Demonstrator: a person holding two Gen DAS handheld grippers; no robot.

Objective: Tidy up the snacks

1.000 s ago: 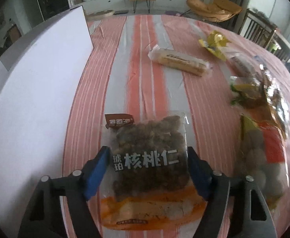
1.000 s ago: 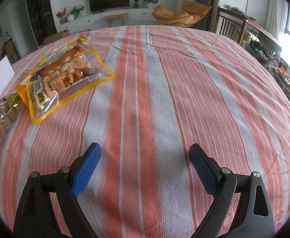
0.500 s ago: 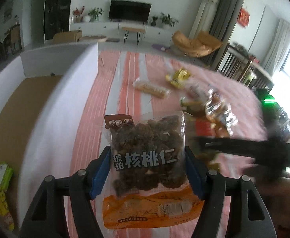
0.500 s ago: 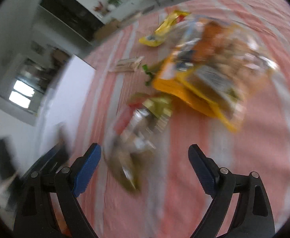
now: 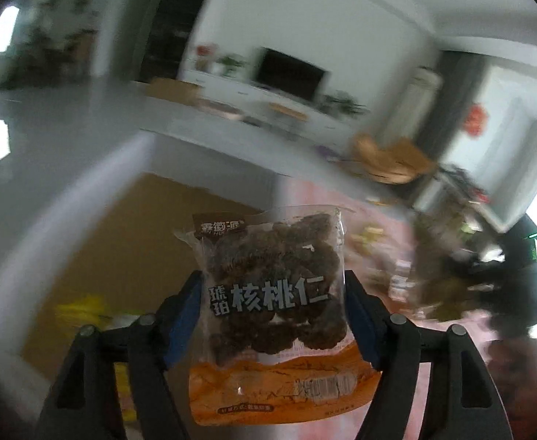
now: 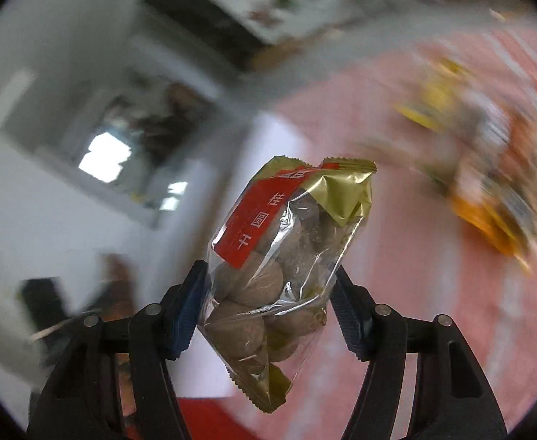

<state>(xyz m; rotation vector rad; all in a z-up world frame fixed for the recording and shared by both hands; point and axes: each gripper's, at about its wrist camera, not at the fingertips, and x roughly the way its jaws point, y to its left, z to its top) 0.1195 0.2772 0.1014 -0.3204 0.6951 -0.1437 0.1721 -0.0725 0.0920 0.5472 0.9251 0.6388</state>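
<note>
A clear bag of dark candied walnuts (image 5: 272, 256) with an orange bottom band stands upright between the blue pads of my left gripper (image 5: 272, 293). Its jaws are opening, though the pads still touch the bag's sides. The bag hangs in the air over the brown floor of a white-walled box (image 5: 85, 198). My right gripper (image 6: 268, 286) is closing, its pads pressing a clear bag of round brown snacks (image 6: 287, 227) with a red and gold top, lifted off the striped tablecloth (image 6: 433, 293). Both views are blurred by motion.
A yellow packet (image 5: 81, 308) lies inside the box at its near left. A blurred pile of other snack bags (image 6: 488, 168) sits on the cloth at the right wrist view's right. A dark blurred shape (image 5: 507, 286) shows at the left wrist view's right edge.
My left gripper rose with the walnut bag and swung left from the table to above the box. My right gripper swung to the snack pile, closed on the brown-snack bag and lifted it.
</note>
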